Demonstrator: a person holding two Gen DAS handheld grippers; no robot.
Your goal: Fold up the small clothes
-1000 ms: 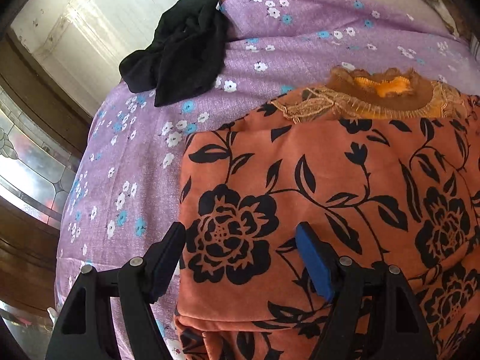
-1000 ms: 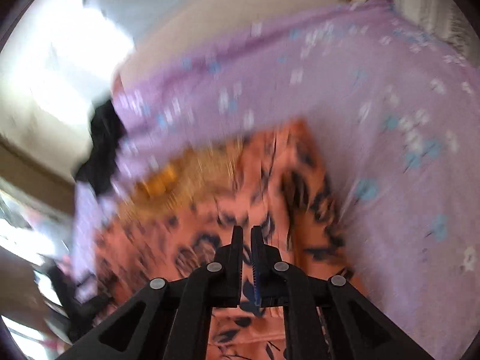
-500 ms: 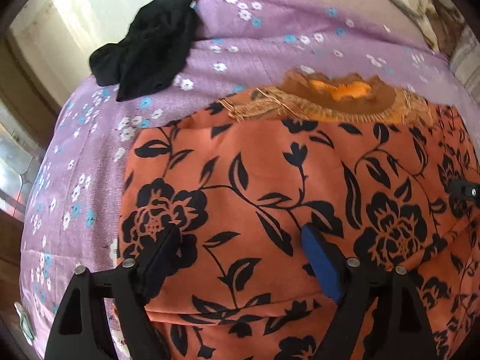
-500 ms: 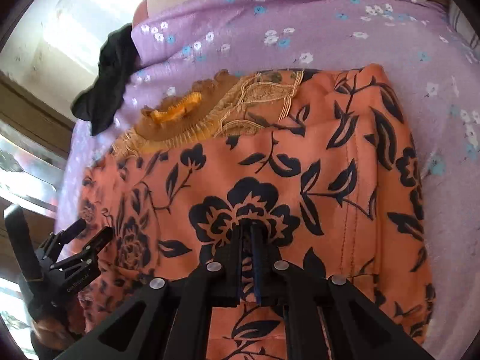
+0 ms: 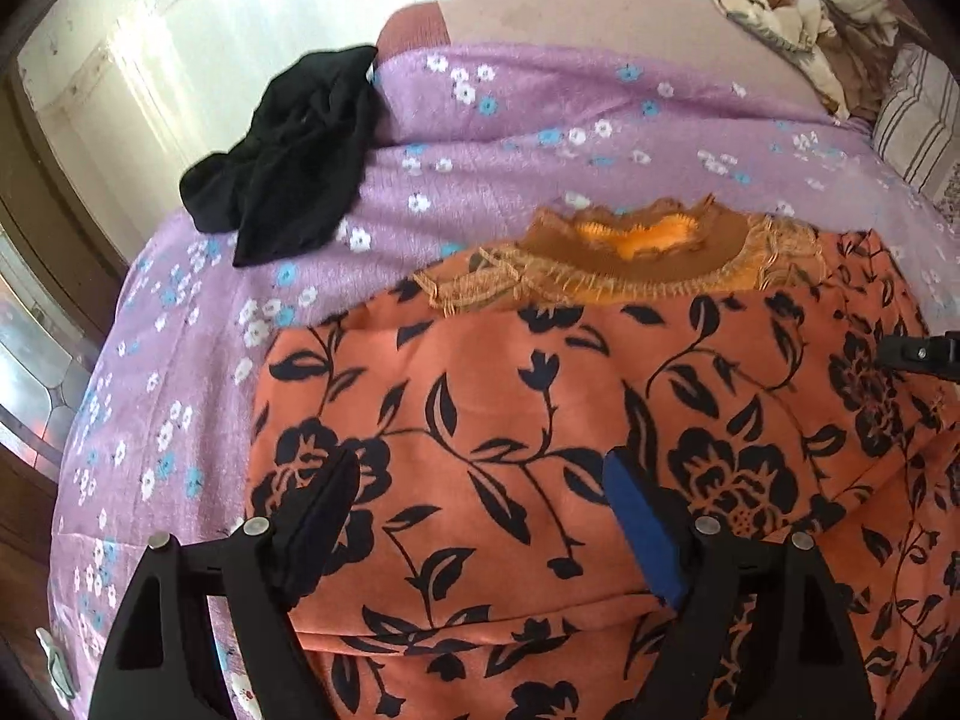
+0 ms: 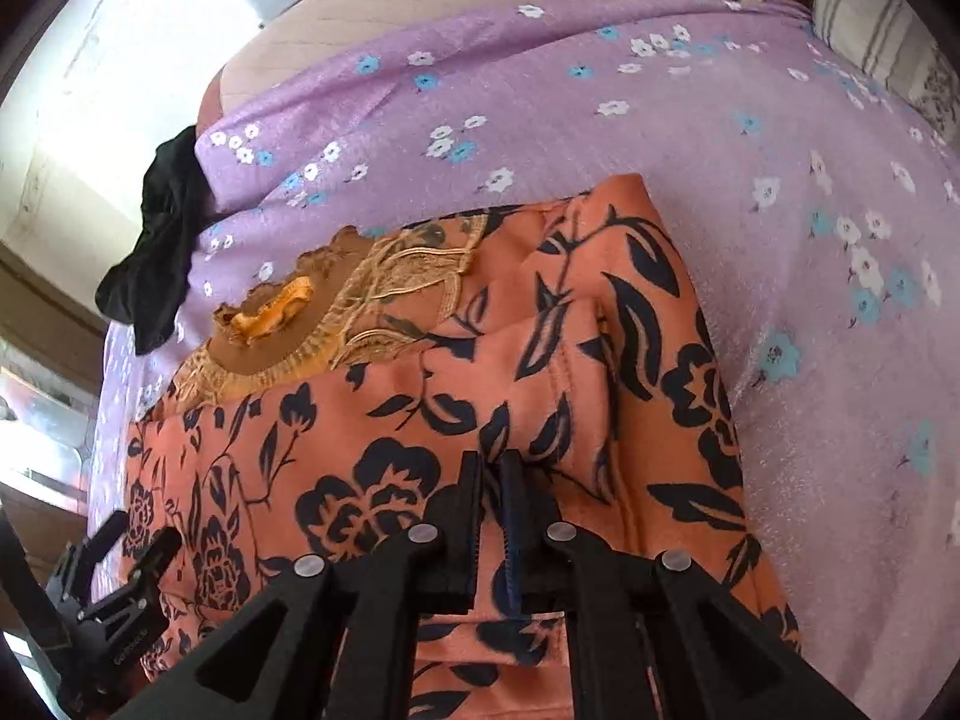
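An orange garment with black flowers point(image 5: 510, 372) lies folded on the purple sheet, its brown, gold-embroidered neckline point(image 5: 630, 252) at the far edge. My left gripper point(image 5: 480, 462) hovers open over the garment's near left part, with nothing between its pads. In the right wrist view the same garment point(image 6: 420, 420) fills the middle, a raised fold running up its right side. My right gripper point(image 6: 492, 459) is shut just above that cloth; I cannot tell if any fabric is pinched. Each gripper shows in the other's view: the left gripper point(image 6: 114, 576) and the right gripper point(image 5: 918, 351).
A crumpled black garment point(image 5: 288, 156) lies at the sheet's far left corner. The purple flowered sheet point(image 5: 540, 120) covers a bed. Rumpled bedding point(image 5: 780, 6) and a striped pillow point(image 5: 912, 120) sit at the back right. A pale wall and dark wood frame stand left.
My left gripper shifted right from the garment's left edge to over its middle, its jaws a little wider. The right gripper swung in over the garment and drew closer, still shut.
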